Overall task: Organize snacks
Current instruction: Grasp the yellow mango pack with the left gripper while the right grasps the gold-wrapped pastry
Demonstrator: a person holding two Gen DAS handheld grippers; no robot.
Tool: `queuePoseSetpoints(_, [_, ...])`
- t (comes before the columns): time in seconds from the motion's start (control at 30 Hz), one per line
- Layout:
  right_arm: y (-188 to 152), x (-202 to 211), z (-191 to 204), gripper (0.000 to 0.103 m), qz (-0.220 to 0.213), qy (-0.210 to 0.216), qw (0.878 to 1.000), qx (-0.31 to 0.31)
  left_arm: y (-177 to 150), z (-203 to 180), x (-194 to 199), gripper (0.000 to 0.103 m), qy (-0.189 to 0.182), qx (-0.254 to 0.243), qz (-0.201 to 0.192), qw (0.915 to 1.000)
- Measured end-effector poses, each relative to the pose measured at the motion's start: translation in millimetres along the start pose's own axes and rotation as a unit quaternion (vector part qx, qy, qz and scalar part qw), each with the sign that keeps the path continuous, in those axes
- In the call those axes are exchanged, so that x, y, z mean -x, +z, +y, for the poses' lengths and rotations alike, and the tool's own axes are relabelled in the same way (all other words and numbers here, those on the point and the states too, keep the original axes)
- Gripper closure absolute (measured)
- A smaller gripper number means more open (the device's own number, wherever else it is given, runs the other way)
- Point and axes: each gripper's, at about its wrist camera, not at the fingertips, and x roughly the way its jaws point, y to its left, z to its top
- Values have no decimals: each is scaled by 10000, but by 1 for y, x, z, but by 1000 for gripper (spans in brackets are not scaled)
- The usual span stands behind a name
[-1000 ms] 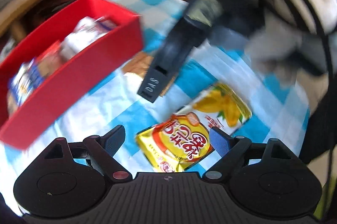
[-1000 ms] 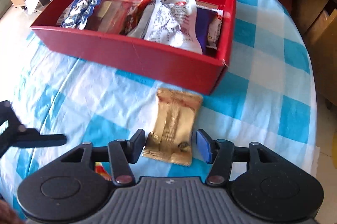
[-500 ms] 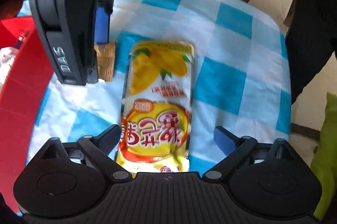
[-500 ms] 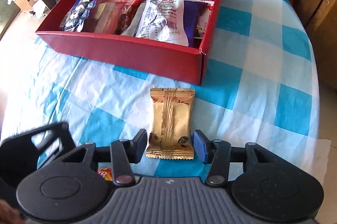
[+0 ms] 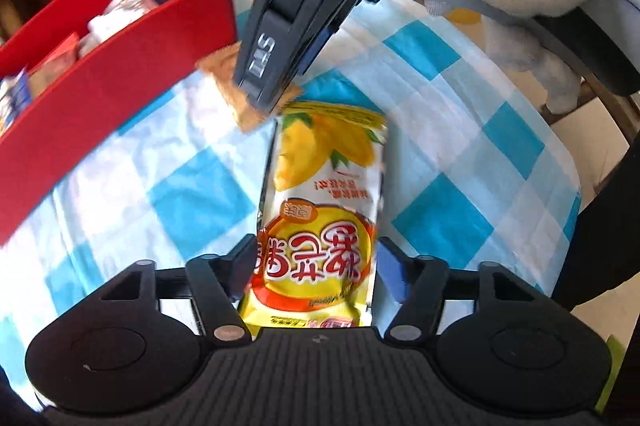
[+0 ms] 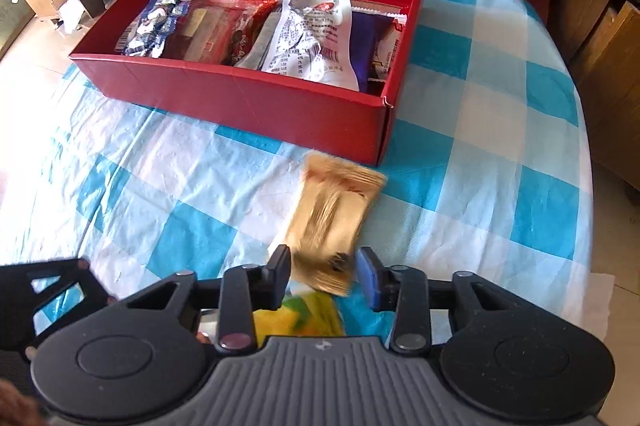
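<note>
At the bottom centre of the left wrist view, the left gripper (image 5: 316, 266) is closing on a yellow mango-print snack bag (image 5: 320, 222). In the right wrist view's lower middle, the right gripper (image 6: 324, 272) clenches a gold foil snack packet (image 6: 328, 218) below the red cardboard box (image 6: 256, 97) on the blue-checked table (image 6: 480, 113).

A box (image 6: 256, 105) sits on a table under a tablecloth (image 6: 480, 145), with several snack packets (image 6: 312, 41) lying side by side in it. Just in front of the box's right corner lies a small packet (image 6: 328, 218). A larger snack bag (image 5: 320, 209) lies nearer than that, also in front of the box.
</note>
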Motion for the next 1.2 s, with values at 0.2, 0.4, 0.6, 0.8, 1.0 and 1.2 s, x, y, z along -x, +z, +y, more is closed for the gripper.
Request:
queuePoseSetpoints(0.2, [-2,-5,-1,64,90,-64,9999,69,-3,-1,6,33,71,358,-28,9993])
queuePoseSetpoints(0.4, [2,-8,2,57,41,-79,10000,38,-11,-12,-7,7,519,49,84,9986])
queuePoseSetpoints(0.6, [4,-15,-3,4,-72,556,9979,-332,-14,-1,-8,9,462,225,62,9987])
queuePoseSetpoints(0.8, [2,-19,15,7,-79,196,9998,12,-18,0,6,33,370,231,-83,9990])
queuePoseSetpoints(1.0, [-7,-5,19,64,-117,-241,9995,170,-26,7,17,39,230,361,-89,9990])
queuePoseSetpoints(1.2, [-18,7,5,80,-90,-192,9998,-9,-37,7,25,39,279,527,-59,9982])
